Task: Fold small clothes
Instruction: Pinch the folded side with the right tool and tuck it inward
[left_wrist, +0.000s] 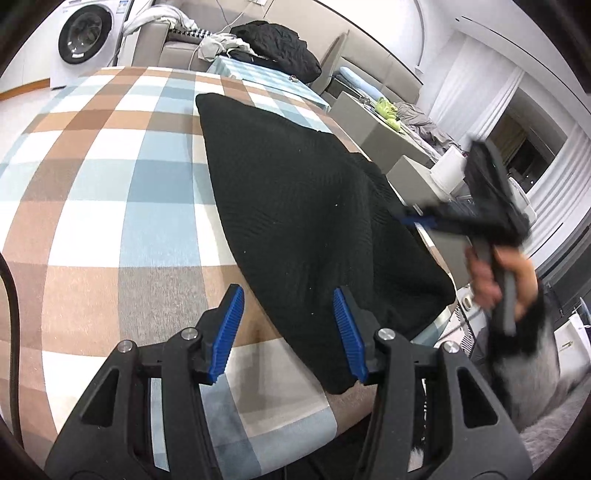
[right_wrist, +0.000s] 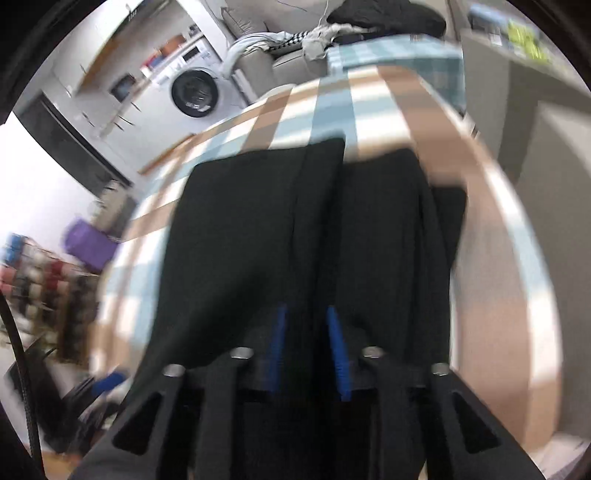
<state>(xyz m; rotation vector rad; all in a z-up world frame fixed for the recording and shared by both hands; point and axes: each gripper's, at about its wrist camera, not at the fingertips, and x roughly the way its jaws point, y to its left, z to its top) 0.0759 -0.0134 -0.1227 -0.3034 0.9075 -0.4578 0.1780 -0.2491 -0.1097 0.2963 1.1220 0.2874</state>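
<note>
A black knit garment (left_wrist: 306, 229) lies on the checked tablecloth (left_wrist: 103, 206), reaching from the middle to the right edge. My left gripper (left_wrist: 288, 325) is open and empty, its blue pads (left_wrist: 232, 332) just above the garment's near corner. My right gripper (left_wrist: 417, 219) shows blurred at the garment's right edge, held by a hand. In the right wrist view the right gripper (right_wrist: 304, 332) has its blue pads (right_wrist: 338, 354) close together with a fold of the black garment (right_wrist: 258, 229) between them; the view is motion-blurred.
The table's right edge (left_wrist: 439, 254) drops off beside the garment. Beyond the table stand a washing machine (left_wrist: 85, 37), a sofa with a black clothes pile (left_wrist: 280, 40) and grey boxes (left_wrist: 373, 125). A shelf with coloured items (right_wrist: 40, 273) stands at the left.
</note>
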